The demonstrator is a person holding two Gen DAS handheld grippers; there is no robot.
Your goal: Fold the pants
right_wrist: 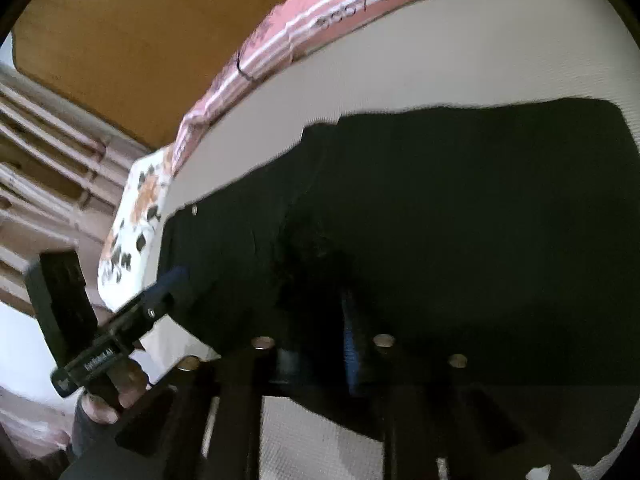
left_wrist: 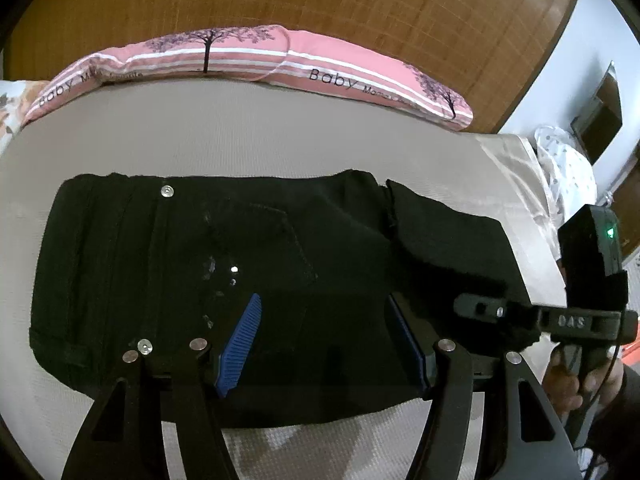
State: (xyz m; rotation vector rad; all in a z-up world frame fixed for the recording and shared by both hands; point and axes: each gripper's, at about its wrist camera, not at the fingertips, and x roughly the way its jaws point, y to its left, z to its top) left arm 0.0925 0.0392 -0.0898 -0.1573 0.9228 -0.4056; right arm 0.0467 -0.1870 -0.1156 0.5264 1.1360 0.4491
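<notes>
Folded black denim pants (left_wrist: 224, 264) lying flat on the beige bed mattress (left_wrist: 240, 132), left gripper (left_wrist: 324, 340) jaws spread wide above the near edge, right gripper (right_wrist: 320, 320) pinching a dark fabric fold

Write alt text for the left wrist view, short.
Black pants, already folded into a compact rectangle, lie on a beige mattress, with the open left gripper over their near edge, blue pads apart. The right gripper reaches in from the right onto the cloth; its jaw state is unclear. A pink pillow lies along the wooden headboard.
</notes>
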